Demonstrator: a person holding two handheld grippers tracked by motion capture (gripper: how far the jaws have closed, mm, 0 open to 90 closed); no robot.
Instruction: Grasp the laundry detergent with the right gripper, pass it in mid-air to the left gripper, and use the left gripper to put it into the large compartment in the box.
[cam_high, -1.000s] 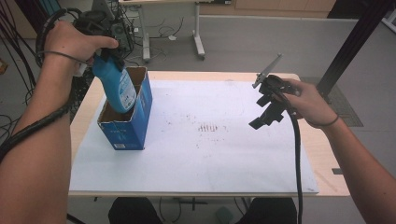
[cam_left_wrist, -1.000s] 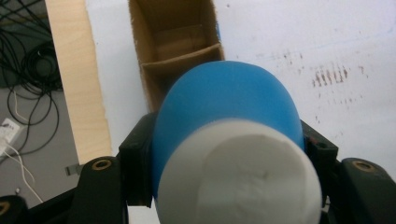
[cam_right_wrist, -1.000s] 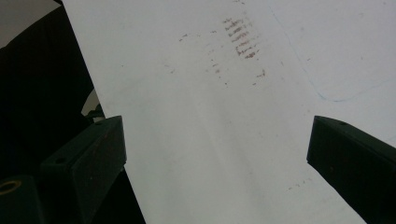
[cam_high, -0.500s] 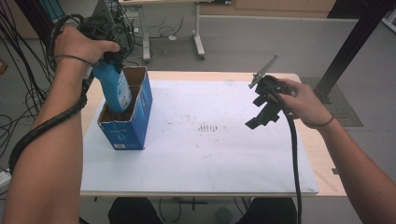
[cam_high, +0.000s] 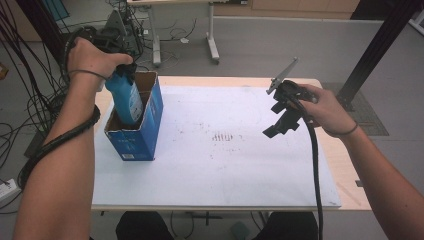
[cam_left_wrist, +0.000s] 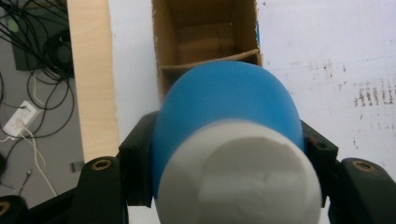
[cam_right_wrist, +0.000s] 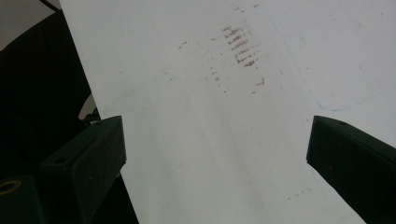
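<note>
Two bare forearms, no sleeves, each with a thin dark band at the wrist. The left tongs (cam_left_wrist: 219, 158) have blocky black jaws with brass-ringed screw holes. The right tongs (cam_high: 280, 125) are black too, topped by a grey three-cornered plate. Thick black cables trail from both; the left one coils round the forearm.

Bottle base: the lower end of the blue plastic bottle with a white cap (cam_high: 124, 100) is sunk out of sight inside the open blue cardboard box (cam_high: 135, 142) at the desk's left edge.
Bottle label: too small to read from above.
Left gripper (cam_high: 120, 70): mostly covered by the hand; its jaws' lower ends are cut off in its own view.
Box floor: half hidden behind the bottle's shoulder.
Desk's (cam_high: 345, 190) near edge: partly covered by both forearms.
</note>
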